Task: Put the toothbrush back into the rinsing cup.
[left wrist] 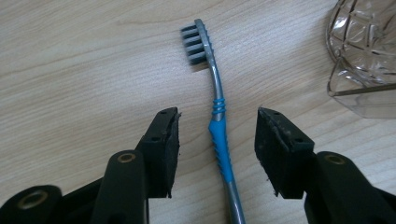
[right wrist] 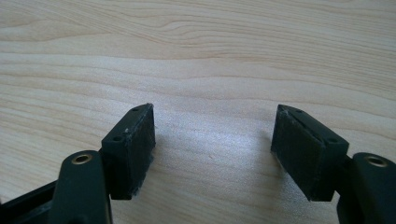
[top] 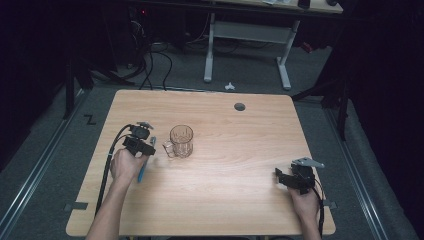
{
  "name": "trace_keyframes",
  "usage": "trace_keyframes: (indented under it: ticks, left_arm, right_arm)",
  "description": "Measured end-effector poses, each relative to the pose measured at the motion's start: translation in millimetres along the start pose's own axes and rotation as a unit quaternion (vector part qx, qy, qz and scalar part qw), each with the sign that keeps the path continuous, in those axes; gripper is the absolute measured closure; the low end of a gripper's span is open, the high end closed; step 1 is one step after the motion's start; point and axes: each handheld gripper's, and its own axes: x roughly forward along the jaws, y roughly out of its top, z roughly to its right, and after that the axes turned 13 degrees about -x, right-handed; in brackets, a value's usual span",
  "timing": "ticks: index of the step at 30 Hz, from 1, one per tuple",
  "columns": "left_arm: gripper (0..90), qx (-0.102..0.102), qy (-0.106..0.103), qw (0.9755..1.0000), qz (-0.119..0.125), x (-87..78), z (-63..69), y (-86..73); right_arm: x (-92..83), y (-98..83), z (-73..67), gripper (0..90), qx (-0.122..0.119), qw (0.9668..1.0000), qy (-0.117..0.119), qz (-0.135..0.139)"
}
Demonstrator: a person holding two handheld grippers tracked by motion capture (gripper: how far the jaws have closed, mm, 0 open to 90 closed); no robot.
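Observation:
A blue and grey toothbrush [left wrist: 219, 135] lies flat on the wooden table [top: 235, 150], its bristle head pointing away from my left gripper [left wrist: 217, 116]. The left gripper's jaws straddle the blue grip part of the handle, open, with a gap on each side and neither pad touching it. From above, the toothbrush [top: 146, 162] shows under the left gripper [top: 145, 142], just left of a clear glass mug [top: 181, 141]. My right gripper [right wrist: 215, 126] rests open over bare wood at the table's right front [top: 286, 177], nothing between its pads.
The glass mug [left wrist: 364, 56] stands upright close to the right of the toothbrush head, its handle toward the left gripper. A round cable hole [top: 240, 106] sits near the table's far edge. Another desk's legs and cables are on the floor beyond.

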Motion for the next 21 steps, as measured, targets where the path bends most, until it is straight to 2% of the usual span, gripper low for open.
trace_keyframes:
  ticks: [5, 10, 14, 21]
  left_arm:
    - [50.7, 0.000, -0.002, 1.0000, -0.006, 5.1, 4.3, 6.3]
    - [51.8, -0.005, 0.003, 0.9999, -0.013, 12.3, 3.3, 6.7]
    - [54.2, -0.008, -0.003, 0.9999, -0.010, 14.5, 2.2, 7.9]
    - [58.6, -0.010, -0.005, 0.9997, -0.023, 22.5, 1.6, 8.2]
  right_arm:
    - [0.0, 0.0, 0.0, 30.5, 0.000, 1.0000, 0.000, 0.000]
    - [0.0, 0.0, 0.0, 30.5, 0.000, 1.0000, 0.000, 0.000]
    - [0.0, 0.0, 0.0, 30.5, 0.000, 1.0000, 0.000, 0.000]
    - [-0.1, 0.0, 0.0, 30.5, 0.000, 1.0000, 0.000, 0.000]
